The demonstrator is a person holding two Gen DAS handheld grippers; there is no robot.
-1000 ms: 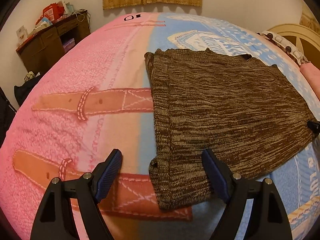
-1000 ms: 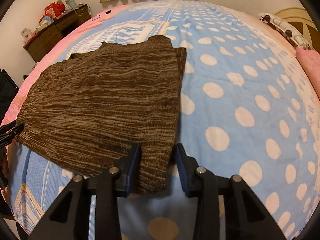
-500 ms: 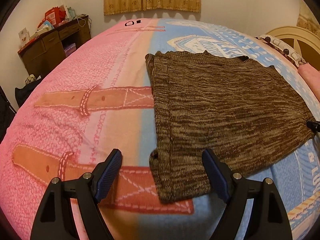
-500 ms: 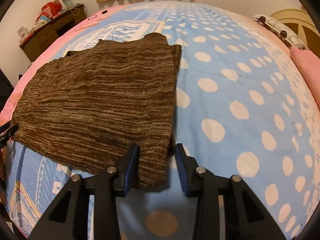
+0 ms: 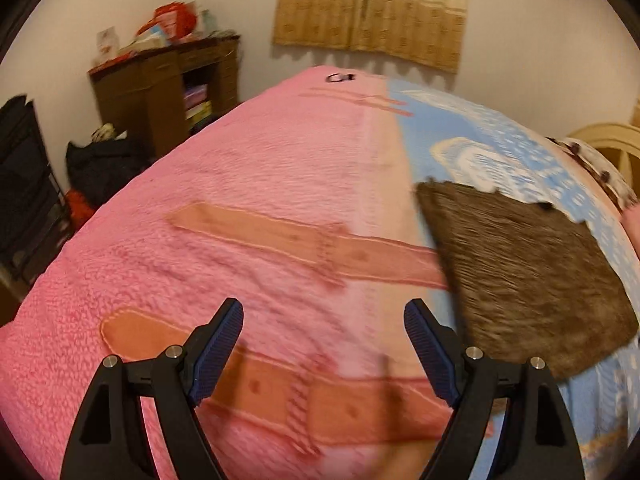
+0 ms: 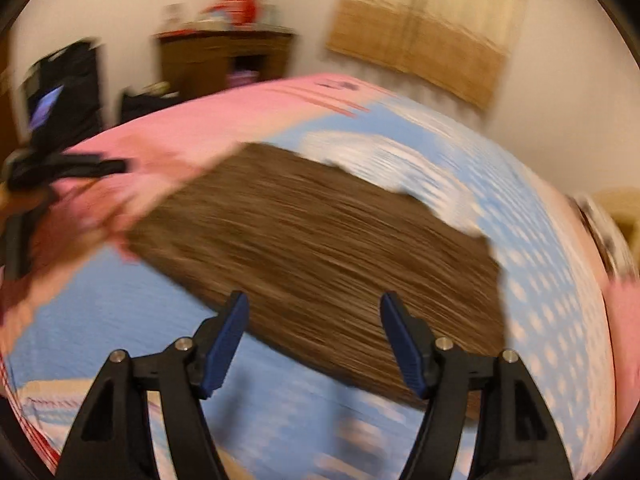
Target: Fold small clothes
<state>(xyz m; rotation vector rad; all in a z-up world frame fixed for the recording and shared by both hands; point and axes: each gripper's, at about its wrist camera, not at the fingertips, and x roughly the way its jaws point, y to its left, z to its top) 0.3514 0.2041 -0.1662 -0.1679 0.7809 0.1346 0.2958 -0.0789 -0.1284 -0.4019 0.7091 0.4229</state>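
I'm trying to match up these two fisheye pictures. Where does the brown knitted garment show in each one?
Left wrist view: the brown knitted garment lies flat at the right edge, beyond the right finger of the open left gripper.
Right wrist view: it fills the centre, just ahead of the open right gripper.
Shared landmark: the dark wooden cabinet against the far wall.
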